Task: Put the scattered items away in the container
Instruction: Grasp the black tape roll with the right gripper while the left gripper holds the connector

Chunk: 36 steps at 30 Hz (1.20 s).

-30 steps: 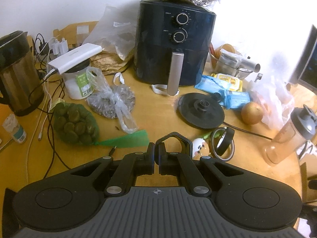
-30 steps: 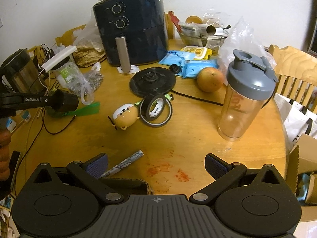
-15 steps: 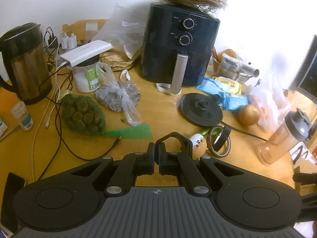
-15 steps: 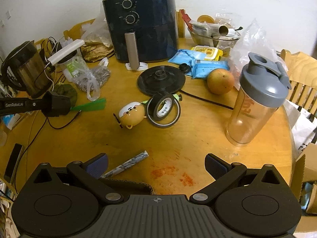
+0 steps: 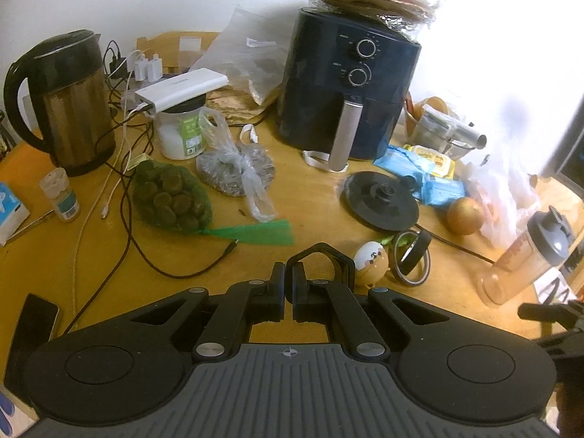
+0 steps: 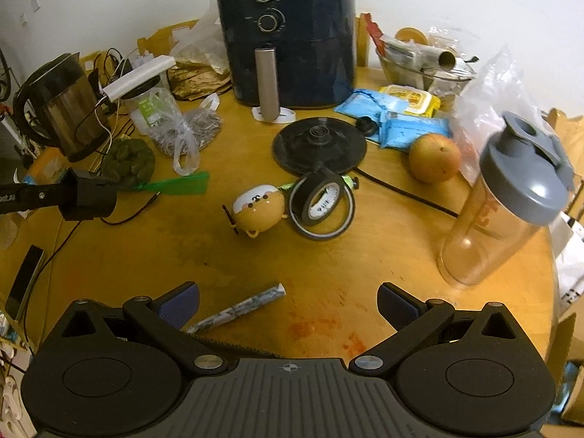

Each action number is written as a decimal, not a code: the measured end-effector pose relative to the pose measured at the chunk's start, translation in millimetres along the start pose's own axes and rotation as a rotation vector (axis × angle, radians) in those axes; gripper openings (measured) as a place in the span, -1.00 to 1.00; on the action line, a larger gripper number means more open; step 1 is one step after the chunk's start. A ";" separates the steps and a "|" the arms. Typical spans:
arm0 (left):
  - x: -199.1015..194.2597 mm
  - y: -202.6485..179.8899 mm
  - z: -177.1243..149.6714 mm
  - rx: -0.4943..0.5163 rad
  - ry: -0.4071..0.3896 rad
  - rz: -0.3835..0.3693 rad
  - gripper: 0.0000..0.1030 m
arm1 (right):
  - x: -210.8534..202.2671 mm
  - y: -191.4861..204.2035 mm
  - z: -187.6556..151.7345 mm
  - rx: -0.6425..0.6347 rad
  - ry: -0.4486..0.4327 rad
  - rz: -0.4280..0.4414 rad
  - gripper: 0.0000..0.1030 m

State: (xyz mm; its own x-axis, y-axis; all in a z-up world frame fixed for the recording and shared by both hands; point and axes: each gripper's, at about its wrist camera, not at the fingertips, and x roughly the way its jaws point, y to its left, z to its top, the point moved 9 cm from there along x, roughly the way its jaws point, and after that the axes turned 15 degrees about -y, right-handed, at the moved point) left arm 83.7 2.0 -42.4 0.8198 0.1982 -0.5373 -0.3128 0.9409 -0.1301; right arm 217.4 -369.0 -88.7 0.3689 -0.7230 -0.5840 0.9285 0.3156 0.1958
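My left gripper [image 5: 288, 281] is shut, and a black angular loop [image 5: 321, 253] sticks up from its fingertips above the table. Just past it lie a round tan-and-white toy [image 5: 370, 262] and two black tape rolls [image 5: 412, 257]. In the right wrist view the toy [image 6: 259, 208] and the tape rolls [image 6: 321, 204] sit mid-table. My right gripper [image 6: 288, 301] is open over the near table edge with nothing between its blue pads [image 6: 179, 304]. A rolled paper stick [image 6: 237, 310] lies by its left finger. A dark cardboard edge [image 6: 237, 346] shows under that gripper.
A dark air fryer [image 6: 292, 36] stands at the back, with a kettle base [image 6: 319, 144], an orange [image 6: 434, 158] and a shaker bottle [image 6: 511, 197] to the right. A kettle [image 5: 69, 102], cables, bagged food [image 5: 171, 197] and a phone [image 5: 33, 325] fill the left.
The left view has pulled back and up, bringing the phone and more of the left table into sight. The right view has moved nearer to the toy and tape. Neither gripper's jaws moved.
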 end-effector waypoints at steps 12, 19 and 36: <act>-7.3 8.3 0.1 -0.024 0.001 0.027 -0.93 | 39.6 1.3 18.8 -0.087 -0.028 0.034 1.00; -9.9 11.4 -1.2 -0.037 0.007 0.041 -0.93 | 64.3 -1.4 23.5 -0.093 -0.022 0.026 1.00; -12.8 29.9 -6.0 -0.060 0.033 0.098 -0.93 | 119.0 -5.1 29.9 0.027 -0.008 -0.099 1.00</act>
State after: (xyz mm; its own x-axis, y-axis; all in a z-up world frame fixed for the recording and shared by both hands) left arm 61.0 26.0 -44.4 0.7676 0.2785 -0.5772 -0.4200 0.8989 -0.1248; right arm 257.8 -475.0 -135.7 0.2758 -0.7548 -0.5952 0.9611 0.2261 0.1585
